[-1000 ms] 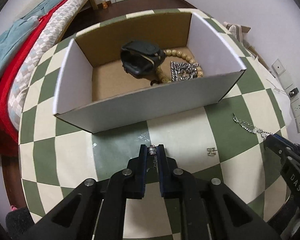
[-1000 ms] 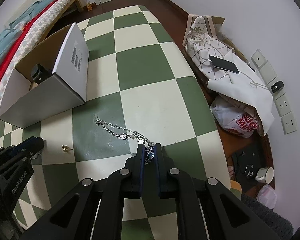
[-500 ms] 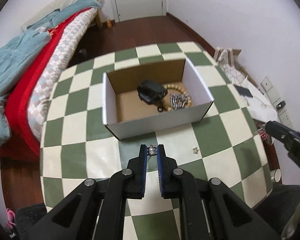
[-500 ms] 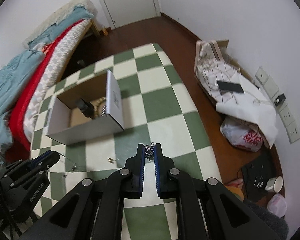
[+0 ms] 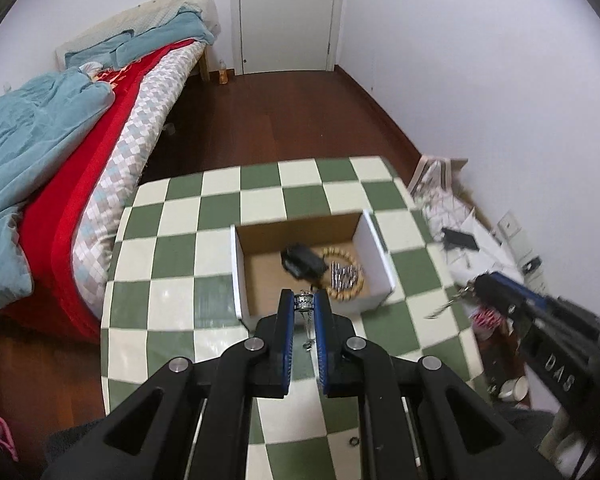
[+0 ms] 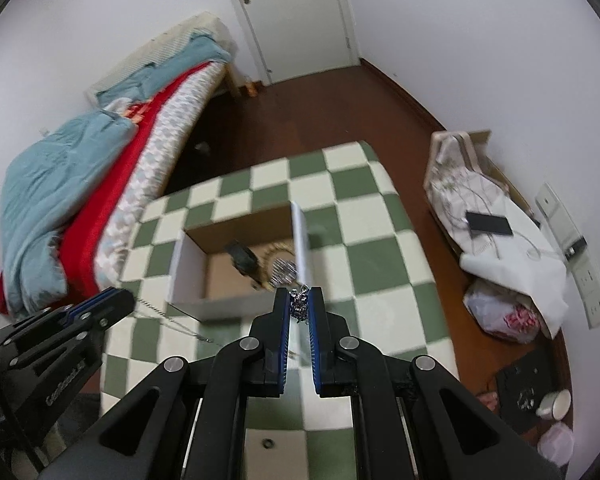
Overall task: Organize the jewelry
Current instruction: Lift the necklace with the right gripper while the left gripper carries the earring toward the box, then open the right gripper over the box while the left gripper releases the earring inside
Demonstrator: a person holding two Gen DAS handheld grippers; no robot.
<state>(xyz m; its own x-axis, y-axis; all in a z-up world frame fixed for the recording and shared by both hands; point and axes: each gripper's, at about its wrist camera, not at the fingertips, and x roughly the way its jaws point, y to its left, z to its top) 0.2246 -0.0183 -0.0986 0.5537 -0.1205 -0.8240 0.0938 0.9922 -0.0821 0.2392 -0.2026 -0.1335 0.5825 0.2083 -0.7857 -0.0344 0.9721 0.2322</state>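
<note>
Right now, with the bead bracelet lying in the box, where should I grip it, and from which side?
Probably its right arc, from straight above. The bead bracelet lies flat on the floor of the box, whose walls block any sideways approach; the watch overlaps its left side and a silver bracelet fills its middle.

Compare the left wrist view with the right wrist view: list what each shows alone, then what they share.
Only the left wrist view shows the left gripper head-on, shut on one end of the silver chain.

Only the right wrist view shows the right gripper head-on, pinching the chain's other end, and the black mat on the floor.

Both show the open cardboard box holding a bead bracelet and a black item, the checkered table, bed, door and phone.
</note>
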